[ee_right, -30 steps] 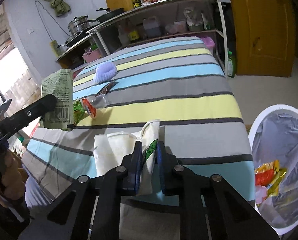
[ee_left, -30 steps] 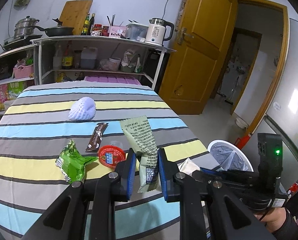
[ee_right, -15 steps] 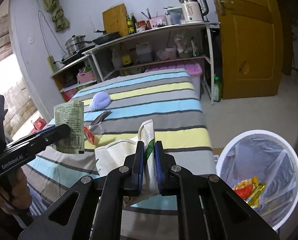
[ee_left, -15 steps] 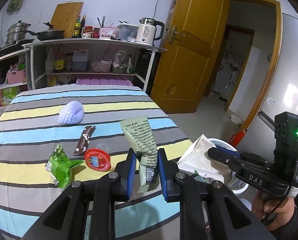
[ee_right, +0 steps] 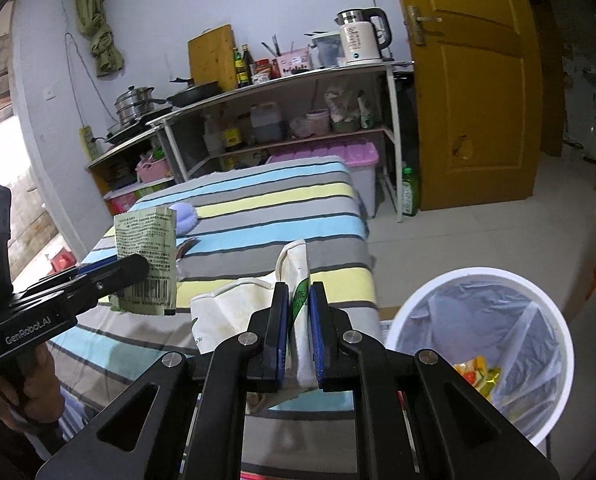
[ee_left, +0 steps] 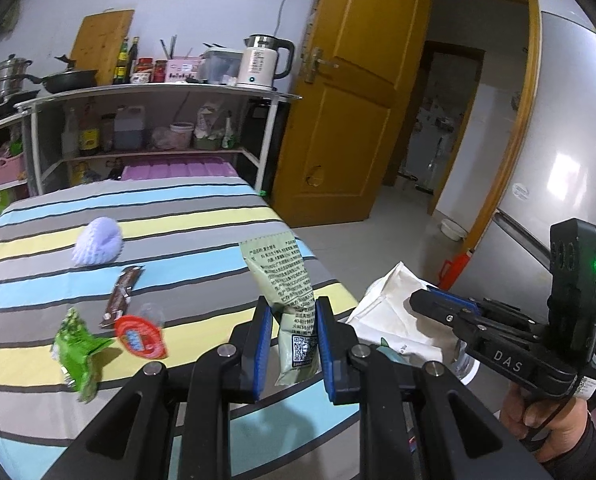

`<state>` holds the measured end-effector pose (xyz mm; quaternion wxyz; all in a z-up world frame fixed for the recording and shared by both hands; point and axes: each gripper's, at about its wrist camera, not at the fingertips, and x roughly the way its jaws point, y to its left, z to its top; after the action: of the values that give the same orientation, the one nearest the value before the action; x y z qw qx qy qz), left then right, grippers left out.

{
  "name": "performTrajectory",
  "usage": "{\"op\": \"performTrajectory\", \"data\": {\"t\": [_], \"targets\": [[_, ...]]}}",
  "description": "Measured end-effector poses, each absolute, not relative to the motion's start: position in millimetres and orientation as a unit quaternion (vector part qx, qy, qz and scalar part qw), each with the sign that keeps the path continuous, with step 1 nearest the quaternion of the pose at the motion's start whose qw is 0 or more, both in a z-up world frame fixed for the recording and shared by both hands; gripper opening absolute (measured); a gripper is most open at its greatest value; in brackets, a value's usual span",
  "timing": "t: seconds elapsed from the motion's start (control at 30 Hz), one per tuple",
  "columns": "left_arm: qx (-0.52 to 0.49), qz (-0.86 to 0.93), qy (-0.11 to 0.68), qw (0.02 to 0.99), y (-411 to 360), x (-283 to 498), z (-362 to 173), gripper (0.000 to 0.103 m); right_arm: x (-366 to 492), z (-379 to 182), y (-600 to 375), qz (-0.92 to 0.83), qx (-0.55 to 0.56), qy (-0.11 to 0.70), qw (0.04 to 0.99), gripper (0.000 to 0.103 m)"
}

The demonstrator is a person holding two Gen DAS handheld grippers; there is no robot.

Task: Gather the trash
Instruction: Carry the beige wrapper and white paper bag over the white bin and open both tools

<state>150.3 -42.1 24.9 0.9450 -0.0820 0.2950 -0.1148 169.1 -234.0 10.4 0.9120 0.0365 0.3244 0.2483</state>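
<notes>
Trash in both tools: a pale green packet is pinched upright in the left tool, a white bag clamped in the right tool beside the lined bin; more wrappers lie on the striped bench.

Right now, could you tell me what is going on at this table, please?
A person is clearing trash with two handheld tongs. The left tongs grip a pale green packet, and the right tongs pinch a white paper bag, both lifted near the white bin. A green wrapper, red lid, brown bar wrapper and foam net remain on the striped table.
</notes>
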Motion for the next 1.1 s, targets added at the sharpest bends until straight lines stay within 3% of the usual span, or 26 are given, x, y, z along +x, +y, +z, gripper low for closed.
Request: {"op": "performTrajectory", "data": {"t": [1.1], "targets": [[-0.033,-0.256,0.347,0.901,-192,220,-19,0.022,183,-27,-371,0.093,0.104,0.357,0.924,0.011]]}}
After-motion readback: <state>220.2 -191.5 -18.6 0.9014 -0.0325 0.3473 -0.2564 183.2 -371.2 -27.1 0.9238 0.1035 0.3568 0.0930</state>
